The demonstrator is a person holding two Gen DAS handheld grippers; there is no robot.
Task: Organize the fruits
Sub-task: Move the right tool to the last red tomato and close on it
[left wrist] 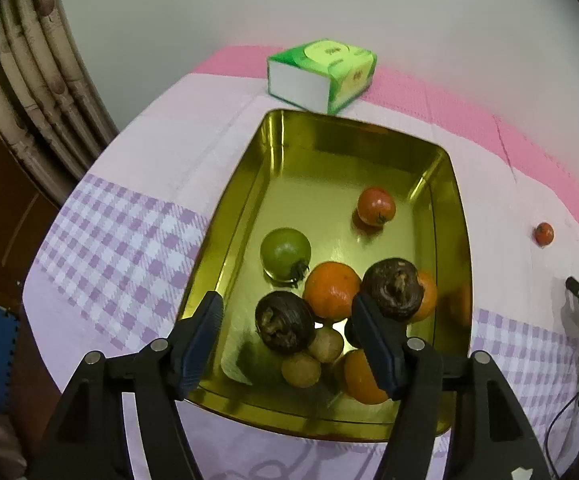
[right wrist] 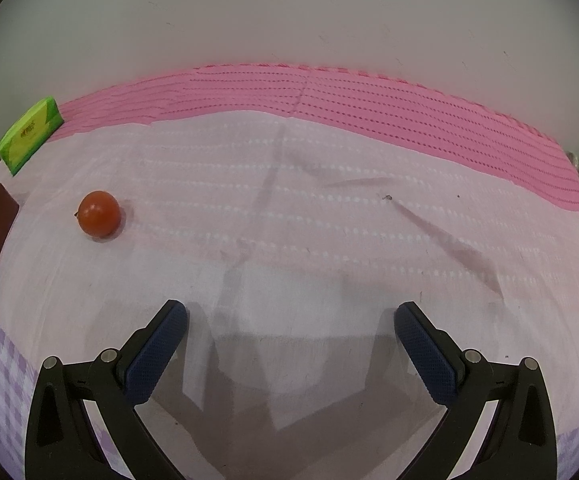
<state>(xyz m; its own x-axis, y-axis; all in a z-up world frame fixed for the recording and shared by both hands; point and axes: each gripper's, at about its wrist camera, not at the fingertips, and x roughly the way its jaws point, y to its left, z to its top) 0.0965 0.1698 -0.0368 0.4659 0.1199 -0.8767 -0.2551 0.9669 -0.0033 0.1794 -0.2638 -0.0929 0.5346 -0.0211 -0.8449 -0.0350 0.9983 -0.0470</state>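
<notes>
A: Status check. We see the gold tray [left wrist: 249, 184] on the bench [left wrist: 161, 184] already loaded: a green fruit [left wrist: 285, 254], a red fruit [left wrist: 376, 206], oranges [left wrist: 331, 290], two dark brown fruits [left wrist: 284, 322] and small tan ones [left wrist: 325, 344]

B: And the left hand-held gripper [left wrist: 285, 338]?

A: We read its jaws as partly apart above the near end of the tray. The pads press on nothing; one dark brown fruit sits between them, untouched by either pad

B: The right hand-held gripper [right wrist: 289, 344]?

A: Wide open, empty, over bare cloth

B: Remaining work?

A: We count one red tomato [right wrist: 99, 214] alone on the bench, well apart from the tray. We judge the task nearly complete; that piece remains to be collected. The green tissue pack [left wrist: 321, 74] is not part of the job
</notes>
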